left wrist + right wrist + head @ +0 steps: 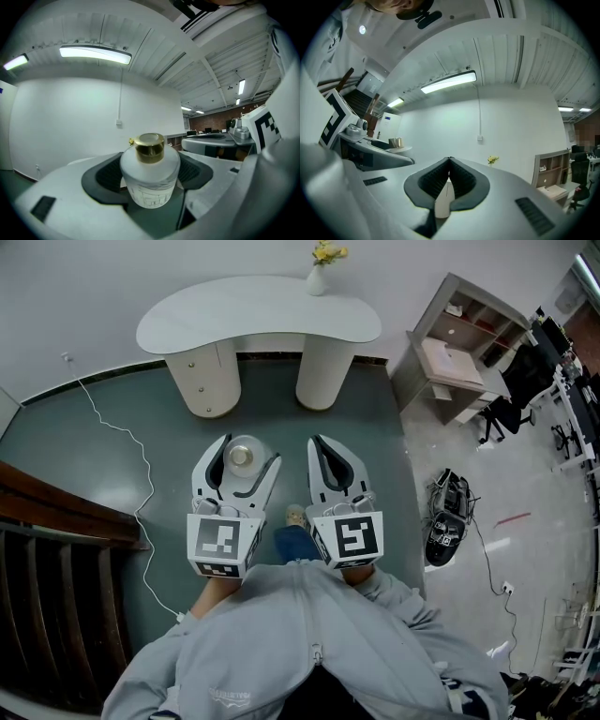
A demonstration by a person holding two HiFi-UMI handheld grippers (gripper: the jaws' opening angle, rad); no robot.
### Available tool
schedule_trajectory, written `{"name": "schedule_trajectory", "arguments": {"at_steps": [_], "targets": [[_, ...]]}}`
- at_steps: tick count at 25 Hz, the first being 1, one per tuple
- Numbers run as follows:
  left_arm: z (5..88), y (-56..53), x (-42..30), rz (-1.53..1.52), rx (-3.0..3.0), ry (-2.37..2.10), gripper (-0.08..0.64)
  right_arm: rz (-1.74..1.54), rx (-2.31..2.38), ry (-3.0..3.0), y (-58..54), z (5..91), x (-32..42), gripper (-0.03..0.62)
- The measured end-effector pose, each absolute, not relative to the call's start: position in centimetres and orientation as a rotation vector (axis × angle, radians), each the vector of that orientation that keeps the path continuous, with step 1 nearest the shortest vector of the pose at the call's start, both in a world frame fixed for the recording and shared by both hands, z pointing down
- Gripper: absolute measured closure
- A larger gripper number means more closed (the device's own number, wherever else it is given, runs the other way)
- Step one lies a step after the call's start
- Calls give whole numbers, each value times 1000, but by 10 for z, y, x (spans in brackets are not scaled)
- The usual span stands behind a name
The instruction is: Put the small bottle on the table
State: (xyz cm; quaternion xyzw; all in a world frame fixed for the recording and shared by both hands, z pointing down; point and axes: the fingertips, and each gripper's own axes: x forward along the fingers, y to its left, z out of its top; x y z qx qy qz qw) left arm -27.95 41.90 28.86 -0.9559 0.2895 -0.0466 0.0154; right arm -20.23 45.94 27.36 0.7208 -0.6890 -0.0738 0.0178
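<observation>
Clamping small bottle (150,176) in left claw (248,451); right claw (315,442) pressed together; table (258,310) ahead across floor (267,404), vase (317,279) at far edge.

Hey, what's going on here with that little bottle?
A person holds a small gold-capped bottle clamped in the left gripper. The right gripper is shut and empty. The white table with a flower vase stands ahead; the bottle is not on it yet.

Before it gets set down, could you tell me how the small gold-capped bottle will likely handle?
The small bottle looks like frosted glass: probably rigid, breakable, slippery. Its squat, wide body should stand steadily, yet lying sideways it might roll.
</observation>
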Motion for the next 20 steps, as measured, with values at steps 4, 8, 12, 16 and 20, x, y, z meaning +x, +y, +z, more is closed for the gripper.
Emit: {"name": "schedule_trajectory", "arguments": {"at_steps": [4, 8, 12, 16, 20], "targets": [[290, 398, -260, -136, -2968, 903, 225, -228, 2238, -2149, 437, 278, -182, 566], [294, 368, -239, -128, -2965, 919, 225, -229, 2219, -2157, 406, 284, -162, 566], [291, 338, -214, -114, -2963, 933, 225, -234, 2209, -2166, 374, 280, -137, 566], [285, 311, -192, -99, -2955, 950, 225, -236, 2193, -2178, 345, 276, -115, 566], [282, 285, -170, -74, -2948, 977, 225, -247, 2171, -2194, 318, 274, -93, 566]]}}
